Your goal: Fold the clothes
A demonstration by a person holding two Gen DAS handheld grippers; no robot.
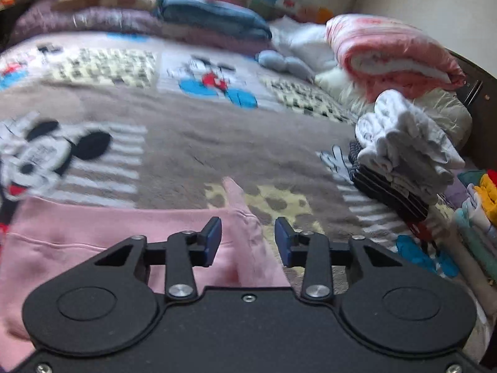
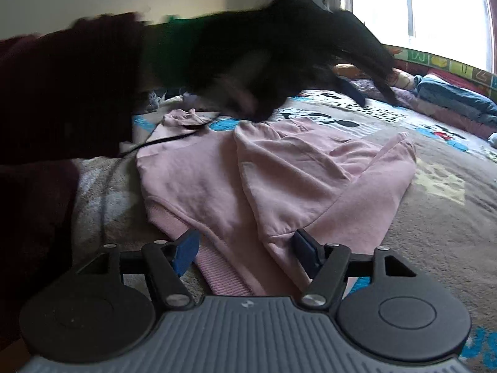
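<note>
A pink sweatshirt (image 2: 279,171) lies spread on the bed with one sleeve folded across its body. It also shows in the left wrist view (image 1: 93,242), partly hidden under the gripper body. My left gripper (image 1: 248,241) is open and empty, held just above the sweatshirt's right part. My right gripper (image 2: 245,253) is open and empty, its jaws wide apart over the ribbed hem (image 2: 217,267) and a folded edge. The other gripper and a dark-sleeved arm (image 2: 62,87) cross the top of the right wrist view, blurred.
The bed carries a grey Mickey Mouse blanket (image 1: 192,143). A stack of folded white and dark clothes (image 1: 400,158) sits at the right, with colourful folded items (image 1: 478,205) beside it. A rolled pink blanket (image 1: 391,52) and folded bedding (image 1: 211,15) lie at the far end.
</note>
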